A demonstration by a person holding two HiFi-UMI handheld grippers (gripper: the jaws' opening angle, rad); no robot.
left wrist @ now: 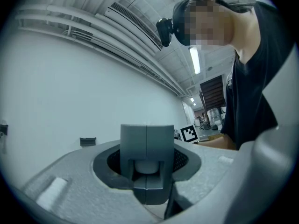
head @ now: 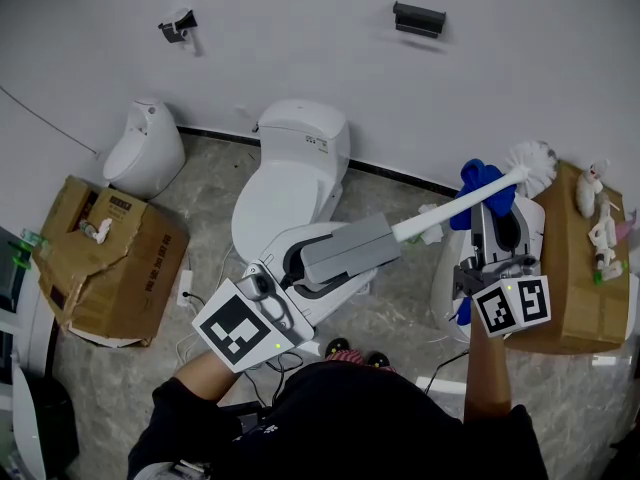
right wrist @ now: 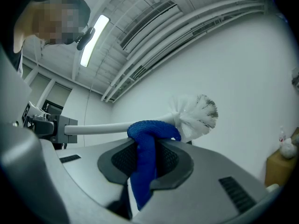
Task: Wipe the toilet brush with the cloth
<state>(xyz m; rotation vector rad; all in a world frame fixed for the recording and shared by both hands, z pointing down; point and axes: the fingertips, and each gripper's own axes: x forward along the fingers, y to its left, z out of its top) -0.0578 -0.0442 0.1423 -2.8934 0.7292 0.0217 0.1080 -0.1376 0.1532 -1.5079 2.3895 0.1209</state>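
Note:
The toilet brush runs level across the head view, from its grey handle block (head: 350, 251) along a white shaft (head: 452, 212) to the white bristle head (head: 535, 163). My left gripper (head: 305, 264) is shut on the grey handle block (left wrist: 146, 160), which fills the space between its jaws. A blue cloth (head: 483, 184) is looped over the shaft just behind the bristles. My right gripper (head: 497, 223) is shut on this cloth. In the right gripper view the cloth (right wrist: 147, 146) hangs down between the jaws of the right gripper (right wrist: 145, 167), under the shaft (right wrist: 98, 127) and beside the brush head (right wrist: 198, 115).
A white toilet (head: 295, 173) stands below the brush, with a small white urinal (head: 145, 148) to its left. Cardboard boxes sit at the left (head: 105, 258) and at the right (head: 580, 258), the right one with small white items on top. A white bin (head: 447, 283) stands under my right gripper.

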